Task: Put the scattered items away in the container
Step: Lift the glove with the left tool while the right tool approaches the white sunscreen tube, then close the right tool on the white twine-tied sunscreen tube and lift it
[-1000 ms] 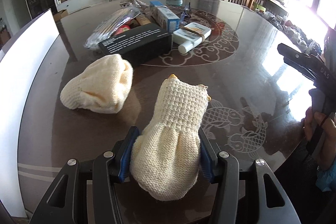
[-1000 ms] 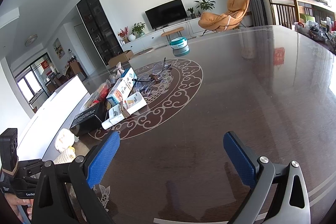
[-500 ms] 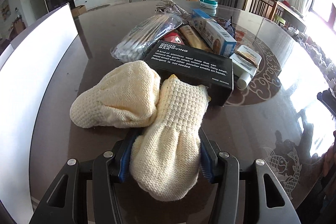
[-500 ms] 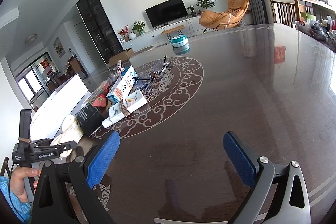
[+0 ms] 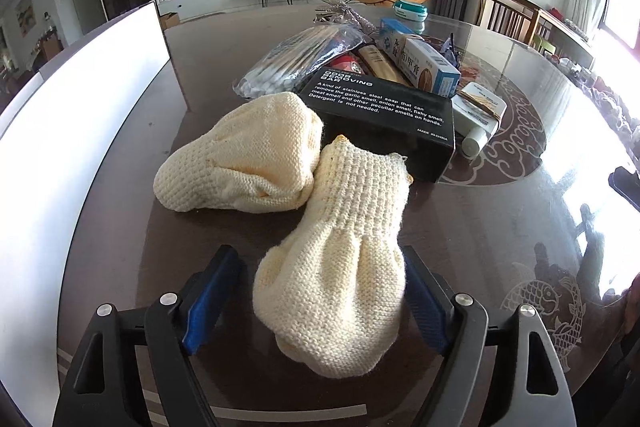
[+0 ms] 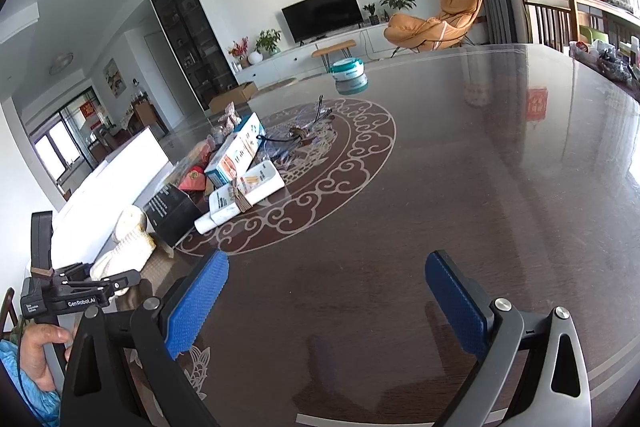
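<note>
Releasing: left hand-held gripper [image 5: 320, 299] just spread, glove [image 5: 336, 267] between | glove's underside hidden | right hand-held gripper [image 6: 324, 295] spread, empty

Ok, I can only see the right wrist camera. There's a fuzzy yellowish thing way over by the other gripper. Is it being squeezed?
Observer: No. The left gripper has just been opening its fingers. The knitted glove lies between them on the table, with a clear gap beside one finger.
Operator: What do the words on the black box say?
Observer: The black box reads "ODOR REMOVING BAR" on top.
Operator: Is there just one glove?
Observer: No, a second knitted piece lies beside it, and the two touch.
</note>
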Motion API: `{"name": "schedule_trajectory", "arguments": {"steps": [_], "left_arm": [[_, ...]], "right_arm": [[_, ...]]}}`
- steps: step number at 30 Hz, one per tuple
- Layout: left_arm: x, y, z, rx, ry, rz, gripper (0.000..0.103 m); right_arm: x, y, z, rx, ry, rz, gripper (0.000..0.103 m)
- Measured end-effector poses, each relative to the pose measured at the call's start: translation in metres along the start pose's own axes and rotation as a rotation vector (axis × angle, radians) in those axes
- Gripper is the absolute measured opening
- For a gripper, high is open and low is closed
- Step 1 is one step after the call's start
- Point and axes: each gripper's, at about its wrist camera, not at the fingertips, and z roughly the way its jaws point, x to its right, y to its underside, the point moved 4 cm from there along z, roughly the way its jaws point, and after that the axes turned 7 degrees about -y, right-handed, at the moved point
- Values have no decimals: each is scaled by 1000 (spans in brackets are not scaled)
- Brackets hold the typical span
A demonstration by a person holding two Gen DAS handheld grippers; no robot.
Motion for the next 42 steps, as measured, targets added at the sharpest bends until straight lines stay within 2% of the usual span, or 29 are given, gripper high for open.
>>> {"name": "schedule_trajectory", "arguments": {"steps": [7, 12, 15, 18, 21, 24, 33, 37, 42], "left_arm": [[0, -4, 3, -16, 4, 8, 87], [2, -9, 7, -52, 18, 44, 89], [3, -16, 12, -85, 34, 75, 89], [0, -21, 17, -77, 39, 80, 89], [-2, -23, 19, -55, 37, 67, 90], [-3, -22, 19, -26, 25, 45, 96], [-7, -21, 22, -32, 10, 31, 101], [-8, -21, 22, -33, 6, 27, 102], [-7, -21, 21, -35, 4, 25, 103]], "right_arm": [[-19, 1, 32, -147, 36, -58, 100], [-48, -7, 82, -297, -8, -91, 101], [-63, -16, 110, -352, 22, -128, 100], [-76, -23, 130, -390, 14, -155, 100], [-82, -33, 142, -383, -11, -117, 100], [-81, -43, 155, -372, -3, -56, 100], [-82, -63, 184, -320, 85, -2, 101], [-85, -61, 187, -293, 107, -28, 100], [-89, -57, 191, -306, 150, -100, 101]]}}
